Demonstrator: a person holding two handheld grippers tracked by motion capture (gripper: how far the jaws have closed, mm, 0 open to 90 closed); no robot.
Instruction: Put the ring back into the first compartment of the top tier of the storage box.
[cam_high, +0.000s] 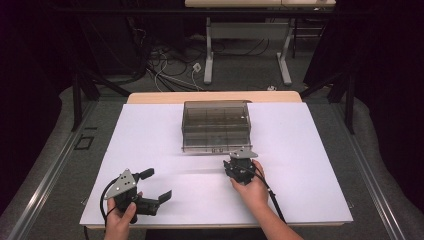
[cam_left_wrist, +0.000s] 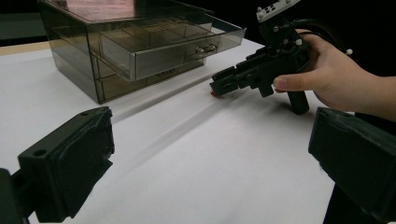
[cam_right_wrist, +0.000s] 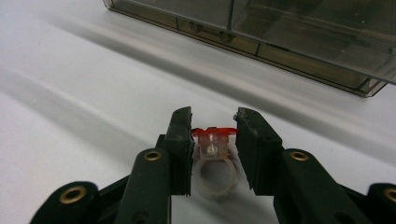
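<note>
A white rectangular sheet (cam_high: 300, 165) is covering the light wooden desk (cam_high: 150, 97). Grey carpet floor (cam_high: 240, 75) is stretching beyond, with tangled black and white cables (cam_high: 167, 67) lying at far left. A white-legged table (cam_high: 247, 30) is standing farther back. Dark curtains (cam_high: 385, 75) are hanging on both sides.

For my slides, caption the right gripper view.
Right gripper closed on a red-topped clear ring above the white table, smoky drawer box beyond.

Black grippers (cam_high: 155, 185), brass-ringed screw holes
</note>
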